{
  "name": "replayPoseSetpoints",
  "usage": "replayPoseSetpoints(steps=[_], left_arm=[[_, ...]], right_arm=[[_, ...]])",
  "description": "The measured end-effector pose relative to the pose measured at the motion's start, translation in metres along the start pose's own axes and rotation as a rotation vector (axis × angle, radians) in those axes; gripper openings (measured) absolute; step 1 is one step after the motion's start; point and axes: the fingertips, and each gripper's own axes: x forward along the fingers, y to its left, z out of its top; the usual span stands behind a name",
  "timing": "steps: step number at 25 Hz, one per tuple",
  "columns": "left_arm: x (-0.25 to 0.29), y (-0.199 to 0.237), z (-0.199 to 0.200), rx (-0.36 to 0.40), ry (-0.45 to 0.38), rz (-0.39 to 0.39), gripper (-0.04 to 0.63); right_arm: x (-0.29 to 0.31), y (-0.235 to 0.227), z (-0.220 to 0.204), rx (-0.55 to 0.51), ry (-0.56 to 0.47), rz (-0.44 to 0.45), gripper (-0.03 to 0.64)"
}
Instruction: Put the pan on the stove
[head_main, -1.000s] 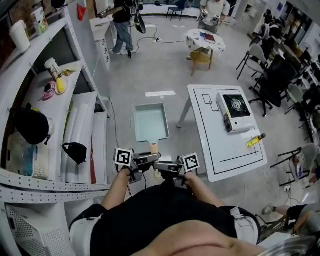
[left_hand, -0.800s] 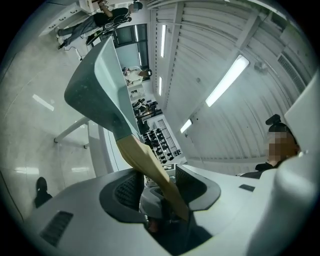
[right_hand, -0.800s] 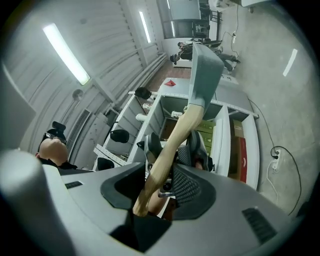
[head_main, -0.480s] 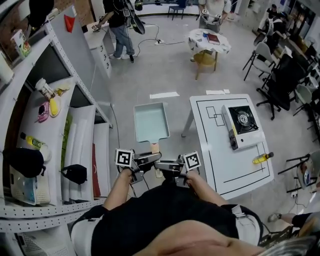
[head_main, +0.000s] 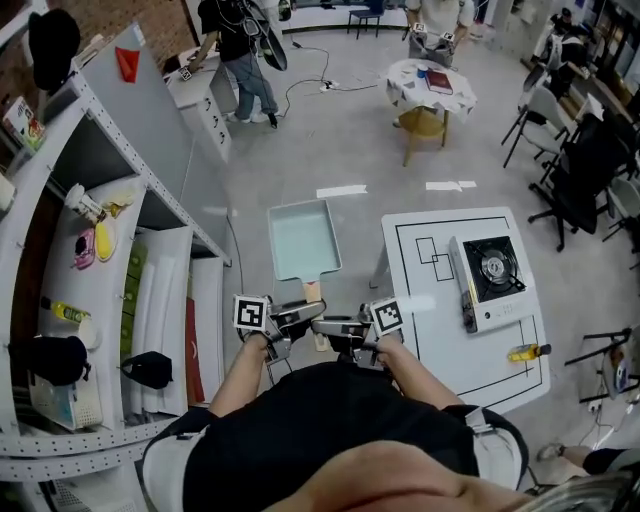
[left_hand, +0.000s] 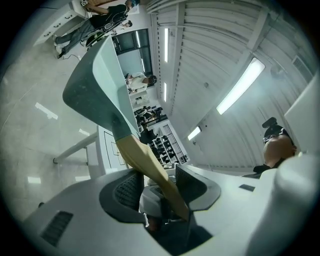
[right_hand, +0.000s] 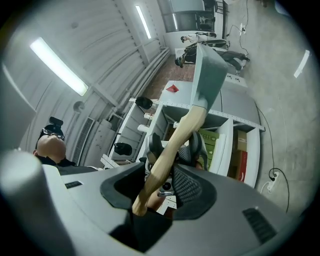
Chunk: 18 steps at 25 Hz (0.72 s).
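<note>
A pale green rectangular pan (head_main: 302, 240) with a wooden handle (head_main: 311, 292) hangs level over the grey floor in the head view. Both grippers hold that handle from opposite sides. My left gripper (head_main: 293, 323) is shut on it, and so is my right gripper (head_main: 331, 329). In the left gripper view the handle (left_hand: 150, 170) runs between the pads of the left gripper (left_hand: 156, 184) up to the pan (left_hand: 100, 90). The right gripper view shows the same: the handle (right_hand: 175, 145) in the right gripper (right_hand: 167, 176), the pan (right_hand: 210, 75) above. A portable gas stove (head_main: 492, 270) stands on the white table (head_main: 440, 330) to the right.
White shelving (head_main: 150, 280) with bags and bottles runs along the left. A yellow bottle (head_main: 527, 352) lies on the table near the stove. A small round table (head_main: 430, 85), a standing person (head_main: 238, 50) and black chairs (head_main: 585, 160) are farther off.
The whole scene has slid in the head view: the white table and stove now sit lower and closer to me. Both grippers keep the same hold on the pan's handle.
</note>
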Motion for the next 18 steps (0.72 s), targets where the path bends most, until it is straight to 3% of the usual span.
replayPoseSetpoints(steps=[7, 18], left_arm=[[0.026, 0.017, 0.027, -0.014, 0.01, 0.009, 0.202], [0.021, 0.062, 0.087, -0.034, -0.018, 0.002, 0.202]], right_arm=[[-0.018, -0.012, 0.034, 0.008, -0.012, 0.028, 0.179], [-0.001, -0.051, 0.096, 0.017, -0.001, 0.027, 0.183]])
